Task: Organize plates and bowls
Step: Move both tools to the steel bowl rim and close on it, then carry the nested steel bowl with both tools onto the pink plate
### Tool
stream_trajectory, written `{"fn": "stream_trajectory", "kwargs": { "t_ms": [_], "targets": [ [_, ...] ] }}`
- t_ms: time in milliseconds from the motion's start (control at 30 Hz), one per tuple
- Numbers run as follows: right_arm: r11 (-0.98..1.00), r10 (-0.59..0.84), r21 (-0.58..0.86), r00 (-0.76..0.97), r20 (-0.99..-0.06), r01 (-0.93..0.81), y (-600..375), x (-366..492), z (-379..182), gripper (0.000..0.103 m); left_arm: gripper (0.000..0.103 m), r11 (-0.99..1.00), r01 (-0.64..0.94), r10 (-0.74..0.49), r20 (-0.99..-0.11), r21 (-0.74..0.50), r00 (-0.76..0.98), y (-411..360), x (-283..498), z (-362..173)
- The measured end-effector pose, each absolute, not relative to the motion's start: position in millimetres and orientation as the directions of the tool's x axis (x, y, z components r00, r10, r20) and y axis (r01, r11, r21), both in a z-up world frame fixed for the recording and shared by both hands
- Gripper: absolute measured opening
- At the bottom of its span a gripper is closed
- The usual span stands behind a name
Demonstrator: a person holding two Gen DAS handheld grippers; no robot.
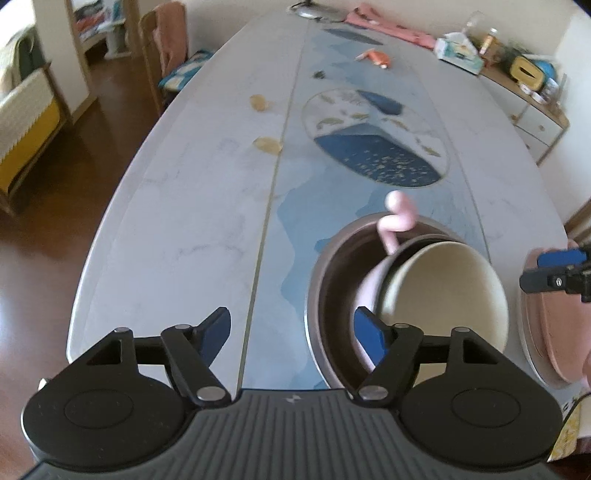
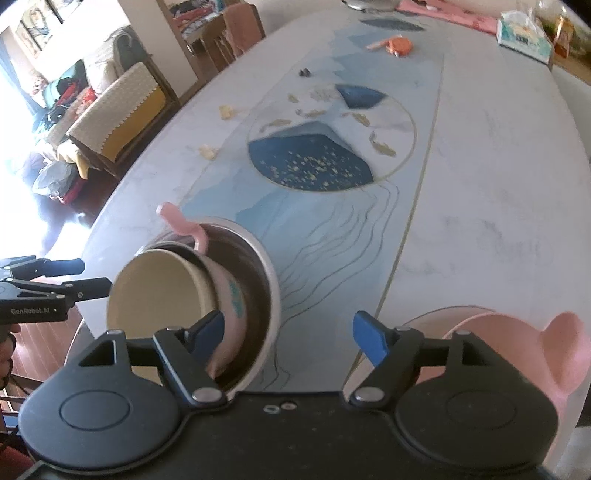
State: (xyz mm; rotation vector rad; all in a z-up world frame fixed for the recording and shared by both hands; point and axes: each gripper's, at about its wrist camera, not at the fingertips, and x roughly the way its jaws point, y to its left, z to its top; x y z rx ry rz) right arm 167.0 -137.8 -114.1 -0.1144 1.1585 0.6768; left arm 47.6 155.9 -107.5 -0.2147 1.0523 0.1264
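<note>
A brown bowl with a metal rim [image 1: 328, 273] [image 2: 264, 266] stands near the table's front edge. A pink handled bowl with a cream inside [image 1: 443, 291] [image 2: 159, 291] lies tilted in it, with its curled handle [image 1: 397, 218] [image 2: 181, 223] sticking up. My left gripper [image 1: 291, 328] is open just left of the brown bowl, its right pad over the bowl's near side, and holds nothing. It also shows at the edge of the right wrist view [image 2: 96, 275]. My right gripper [image 2: 291, 330] [image 1: 532, 271] is open over bare table between the brown bowl and a pink eared dish [image 2: 517, 332] [image 1: 550, 343].
The long marble-patterned table [image 1: 184, 221] [image 2: 498, 166] carries an orange item [image 1: 376, 57] [image 2: 399, 46], a small dark object [image 1: 318, 74], a tissue box [image 1: 458, 50] [image 2: 524, 35] and pink cloth far away. A chair [image 1: 162, 48] stands at the left side and a sideboard [image 1: 535, 110] to the right.
</note>
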Motion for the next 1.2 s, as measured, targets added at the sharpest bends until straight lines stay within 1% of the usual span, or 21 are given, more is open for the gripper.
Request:
{"fn": "stream_trajectory", "kwargs": {
  "t_ms": [167,200,333,400,433,500,567,600,633,700,733,767,800,967,1100,1200],
  "targets": [
    [0.813,0.435,0.294,0.189,-0.881,-0.502,-140,173,-129,0.072,0.073,0.947,-0.262,-0.045,-0.882,-0.188,0.47,170,50,-123],
    [0.814,0.435,0.299,0.182,-0.882,-0.497,-140,174,-132,0.07,0.073,0.943,-0.267,-0.055,-0.882,-0.2,0.469,172,50,-125],
    [0.811,0.443,0.319,0.158,-0.882,-0.49,-139,173,-138,0.065,0.072,0.935,-0.272,-0.081,-0.881,-0.23,0.465,173,54,-134],
    [0.812,0.442,0.323,0.151,-0.884,-0.486,-137,173,-141,0.061,0.071,0.933,-0.273,-0.088,-0.883,-0.236,0.461,173,55,-138],
    [0.811,0.442,0.325,0.146,-0.885,-0.486,-135,174,-143,0.06,0.065,0.932,-0.272,-0.093,-0.882,-0.241,0.461,173,55,-140],
    [0.812,0.438,0.324,0.139,-0.888,-0.485,-133,174,-148,0.055,0.058,0.929,-0.272,-0.104,-0.883,-0.251,0.458,172,55,-142],
    [0.815,0.437,0.33,0.13,-0.89,-0.477,-132,174,-152,0.051,0.054,0.921,-0.284,-0.112,-0.882,-0.265,0.457,172,55,-145],
    [0.816,0.438,0.335,0.124,-0.89,-0.471,-132,174,-154,0.048,0.049,0.917,-0.289,-0.12,-0.881,-0.275,0.457,173,55,-146],
    [0.816,0.438,0.338,0.121,-0.891,-0.468,-132,173,-155,0.046,0.041,0.912,-0.295,-0.129,-0.881,-0.286,0.456,174,55,-147],
    [0.818,0.437,0.34,0.118,-0.892,-0.465,-131,171,-157,0.042,0.035,0.906,-0.305,-0.136,-0.883,-0.294,0.449,174,56,-149],
    [0.818,0.438,0.341,0.115,-0.892,-0.463,-130,170,-158,0.04,0.033,0.904,-0.309,-0.138,-0.884,-0.297,0.447,174,57,-150],
    [0.819,0.438,0.344,0.114,-0.892,-0.46,-130,170,-159,0.034,0.033,0.902,-0.31,-0.14,-0.884,-0.3,0.446,173,57,-151],
    [0.819,0.443,0.351,0.11,-0.89,-0.454,-130,170,-159,0.032,0.031,0.901,-0.308,-0.147,-0.883,-0.306,0.446,173,57,-151],
    [0.819,0.453,0.366,0.105,-0.885,-0.442,-129,169,-159,0.025,0.019,0.899,-0.297,-0.169,-0.88,-0.323,0.444,170,58,-151],
    [0.816,0.462,0.377,0.103,-0.881,-0.438,-128,167,-158,0.017,0.014,0.898,-0.291,-0.176,-0.877,-0.329,0.448,168,59,-150],
    [0.814,0.463,0.377,0.103,-0.88,-0.441,-125,167,-157,0.011,0.013,0.902,-0.284,-0.176,-0.877,-0.326,0.448,167,61,-148]
  ]
}}
